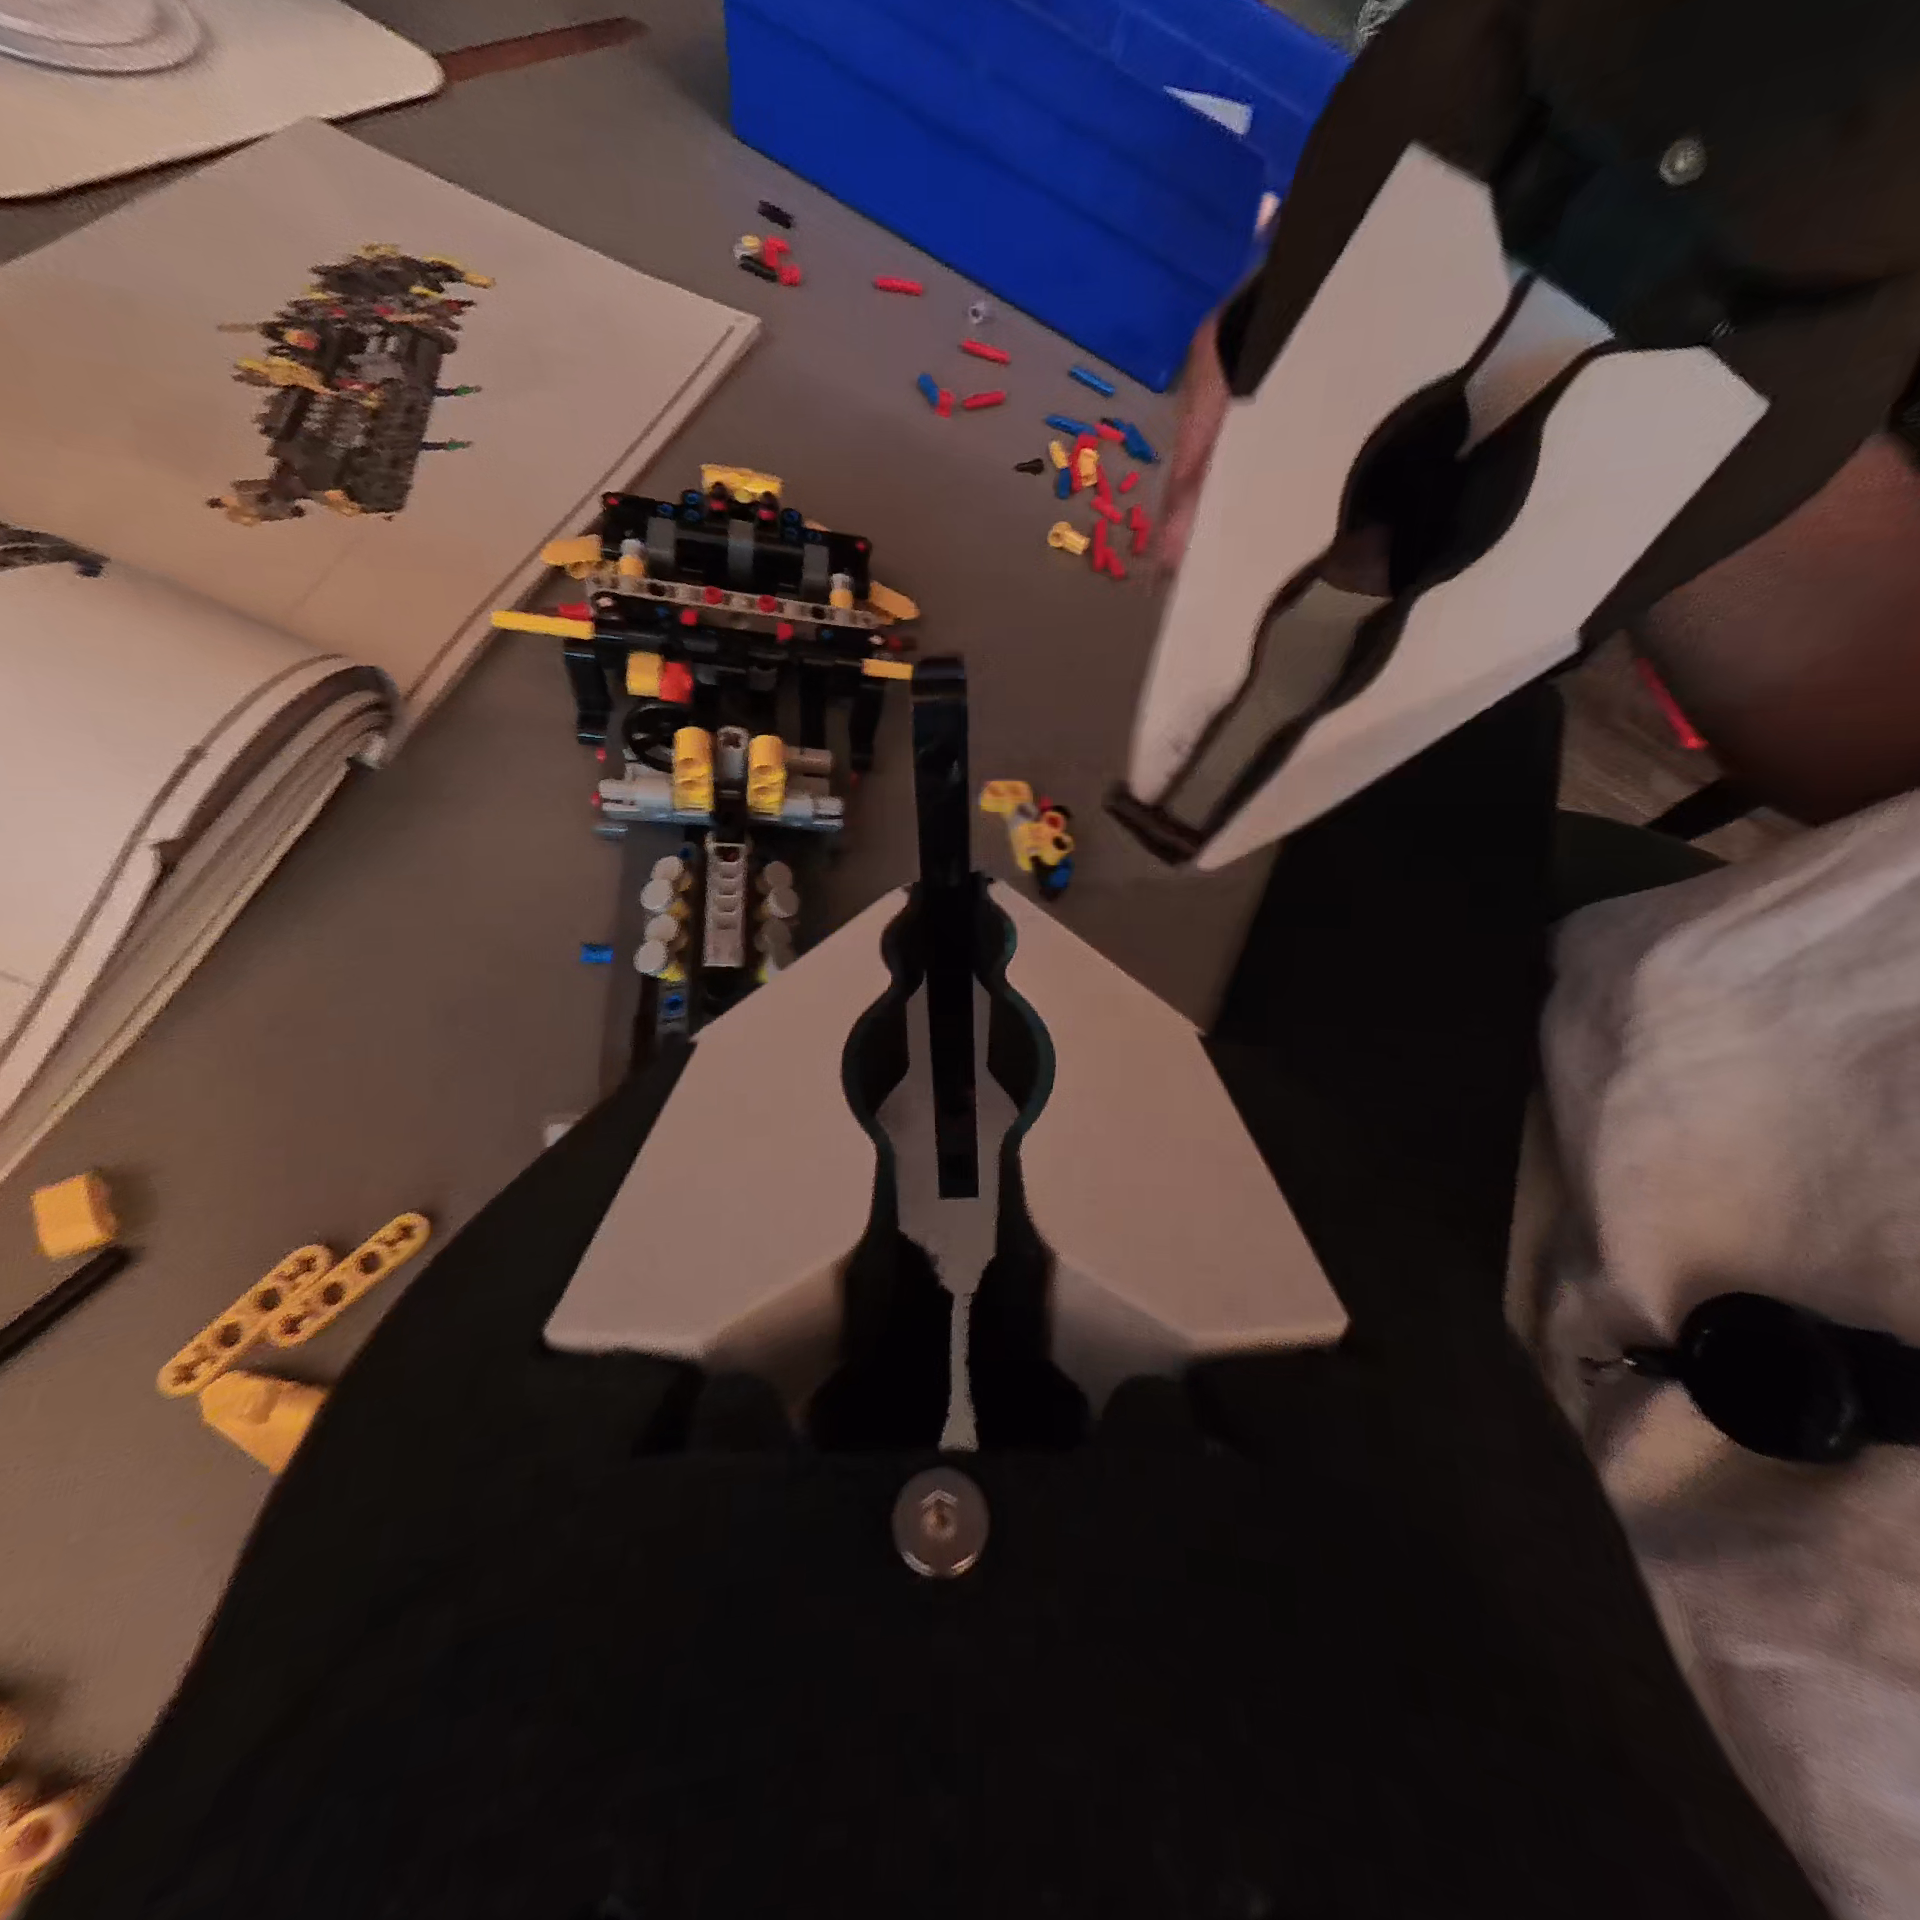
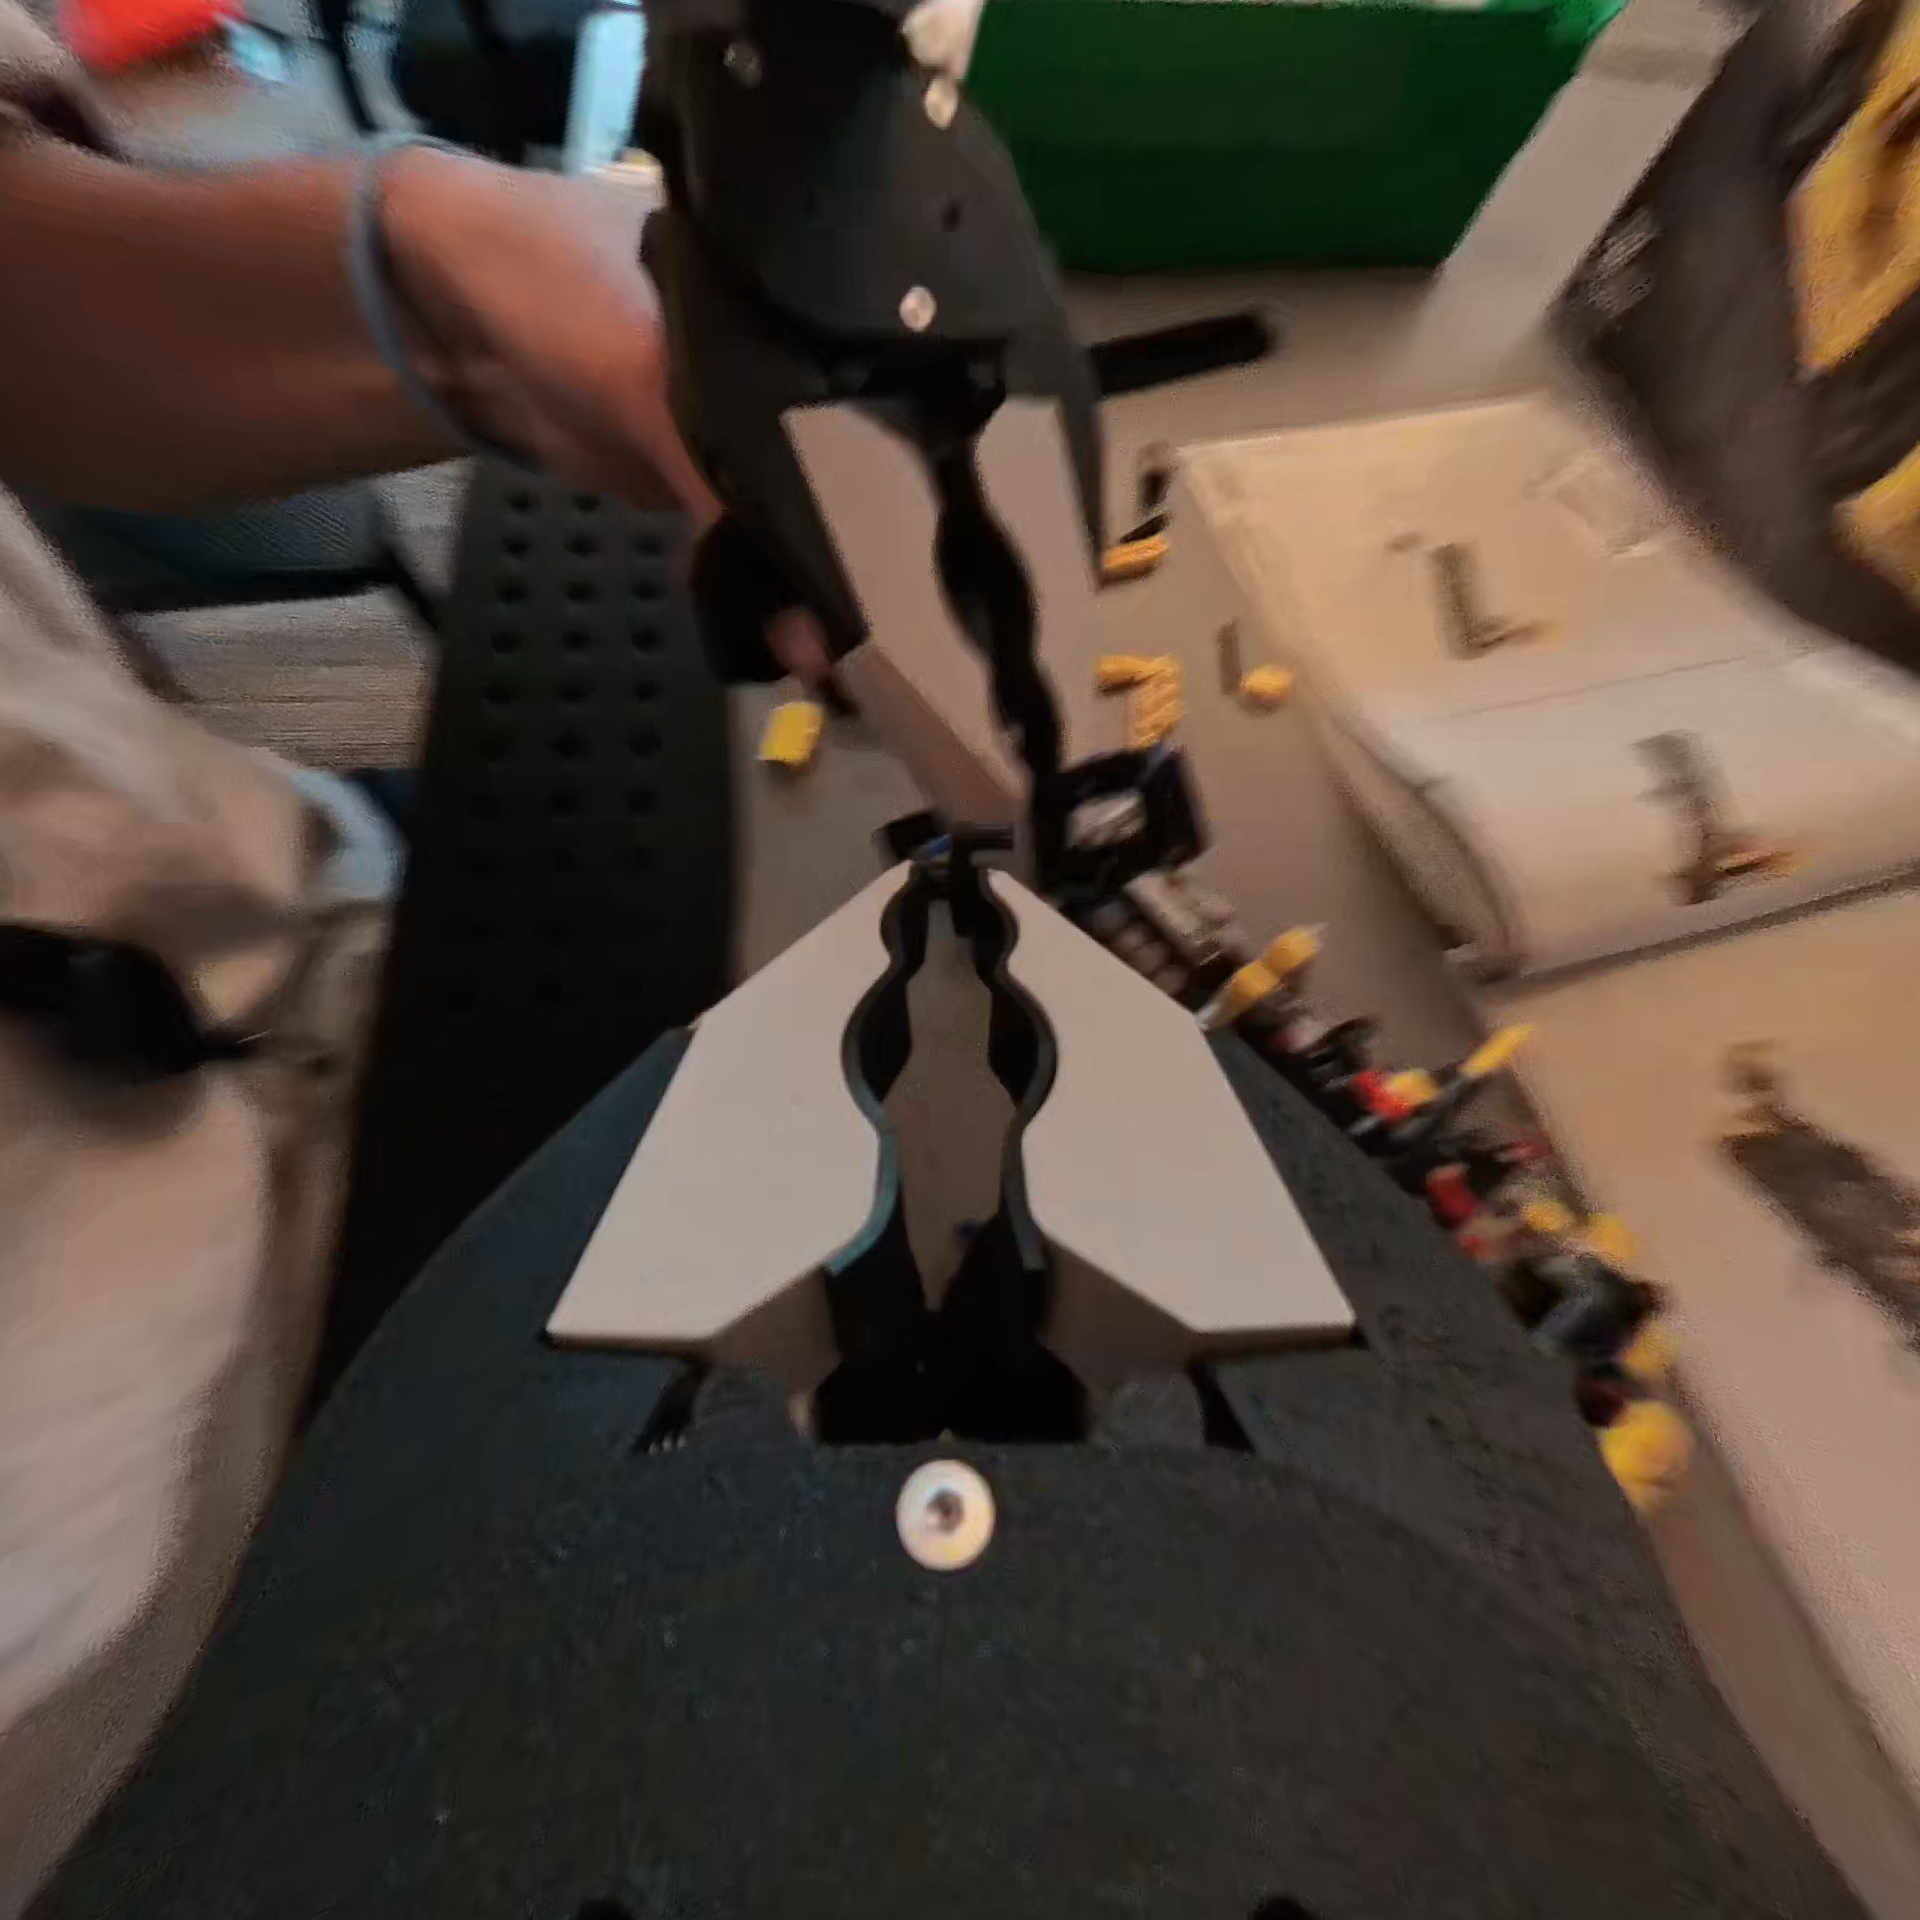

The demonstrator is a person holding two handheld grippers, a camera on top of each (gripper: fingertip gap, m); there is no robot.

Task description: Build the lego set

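Note:
My left gripper [image 1: 943,899] is shut on a black frame piece [image 1: 940,769], which sticks out forward past the fingertips and above the table. The part-built black and yellow lego model [image 1: 727,707] lies just left of it. My right gripper [image 2: 951,883] is shut on a small black pin [image 2: 971,840] at its tips. In the right wrist view the left gripper [image 2: 1039,821] comes down from above with the black frame piece [image 2: 1127,810], a short gap from the pin. The right gripper also shows in the left wrist view [image 1: 1153,831], to the right of the frame piece.
An open instruction book [image 1: 364,416] lies left of the model. A blue bin [image 1: 987,156] stands behind scattered red, blue and yellow pins [image 1: 1091,468]. Yellow beams [image 1: 291,1299] and a small yellow sub-assembly [image 1: 1029,821] lie loose. A green bin [image 2: 1247,125] and a person's hand [image 2: 468,332] show. Both grippers' tips are close together, under 4 cm apart.

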